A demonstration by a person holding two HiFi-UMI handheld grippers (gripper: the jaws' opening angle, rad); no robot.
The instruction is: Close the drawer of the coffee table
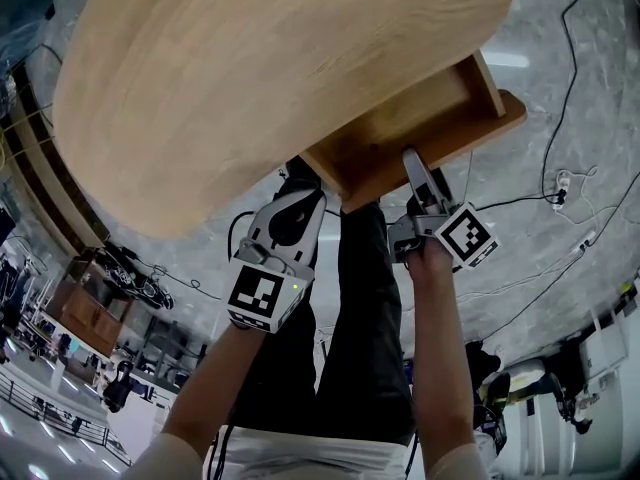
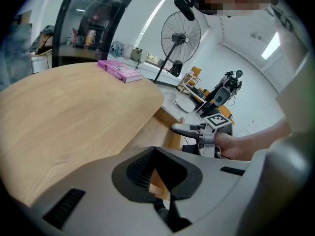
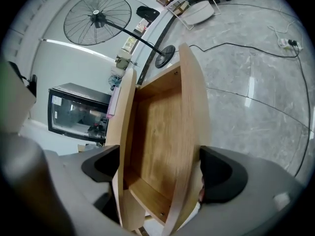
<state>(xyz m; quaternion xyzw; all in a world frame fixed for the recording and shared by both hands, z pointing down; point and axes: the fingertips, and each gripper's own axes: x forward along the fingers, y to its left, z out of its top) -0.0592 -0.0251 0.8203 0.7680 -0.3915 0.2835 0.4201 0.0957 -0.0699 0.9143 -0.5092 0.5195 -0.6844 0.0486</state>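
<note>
From my seat I see the drawer point(image 1: 420, 128) standing well out from under the oval top of the coffee table point(image 1: 250, 88), at the table's lower right side in the head view, open and showing a bare wooden bottom.

The right gripper point(image 3: 160, 168) has its 2 jaws spread wide, and the near end of the drawer sits between them. In the right gripper view the drawer runs away from me as a long box. Its outer panel lies just beside 1 finger point(image 3: 221, 173), and the other finger point(image 3: 101, 166) stands on the far side, next to the thin edge of the table top. I cannot tell whether either pad actually touches wood; neither one looks pressed in. In the head view this gripper points at the drawer's front edge from below.

The left gripper point(image 1: 298, 186) has its fingertips drawn together, and I make out nothing gripped. It sits by the drawer's left corner, close under the table rim. In the left gripper view a small wooden corner shows through the dark hollow behind the tips, and the table top fills the left half, with a pink book point(image 2: 120, 71) lying at its far edge.

Cables point(image 1: 570, 68) trail over the grey floor point(image 1: 560, 198) beyond the drawer.
</note>
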